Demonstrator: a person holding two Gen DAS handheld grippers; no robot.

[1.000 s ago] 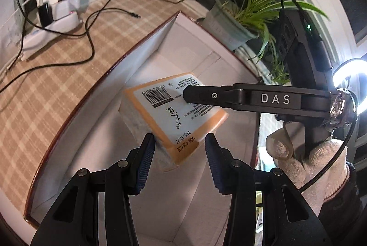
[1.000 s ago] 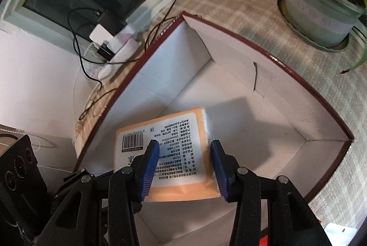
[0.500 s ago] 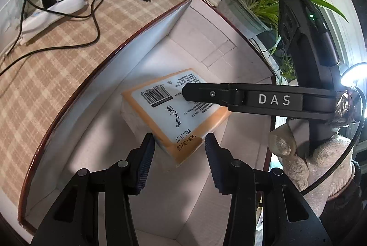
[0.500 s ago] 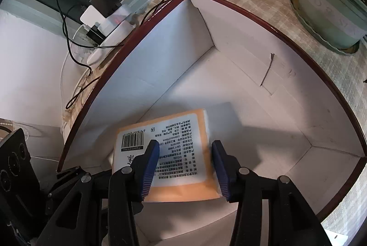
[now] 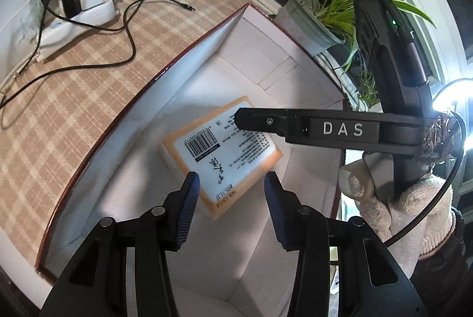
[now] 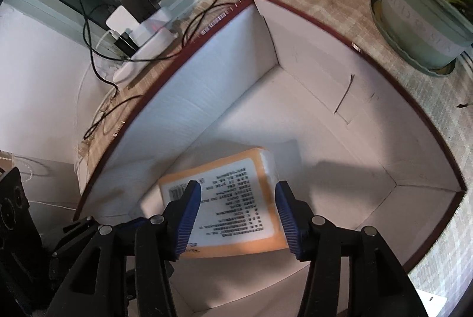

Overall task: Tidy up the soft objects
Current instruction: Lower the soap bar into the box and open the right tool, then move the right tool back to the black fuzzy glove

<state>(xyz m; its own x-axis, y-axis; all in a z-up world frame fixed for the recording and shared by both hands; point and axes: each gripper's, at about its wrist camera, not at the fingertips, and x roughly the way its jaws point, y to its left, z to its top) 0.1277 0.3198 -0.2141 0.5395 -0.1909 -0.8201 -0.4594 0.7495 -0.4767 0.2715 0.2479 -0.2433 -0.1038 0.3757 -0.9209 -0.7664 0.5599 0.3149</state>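
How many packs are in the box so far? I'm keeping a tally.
1: an orange-edged pack lies on the floor of the box, under the opening right gripper. The grippers could hide more.

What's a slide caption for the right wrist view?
Right claw opening over the orange pack lying inside the white box.

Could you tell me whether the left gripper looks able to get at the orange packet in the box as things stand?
Probably yes: the left gripper hangs open over the packet in the open-topped box. Only the right gripper, its jaws opening above the packet, crowds it.
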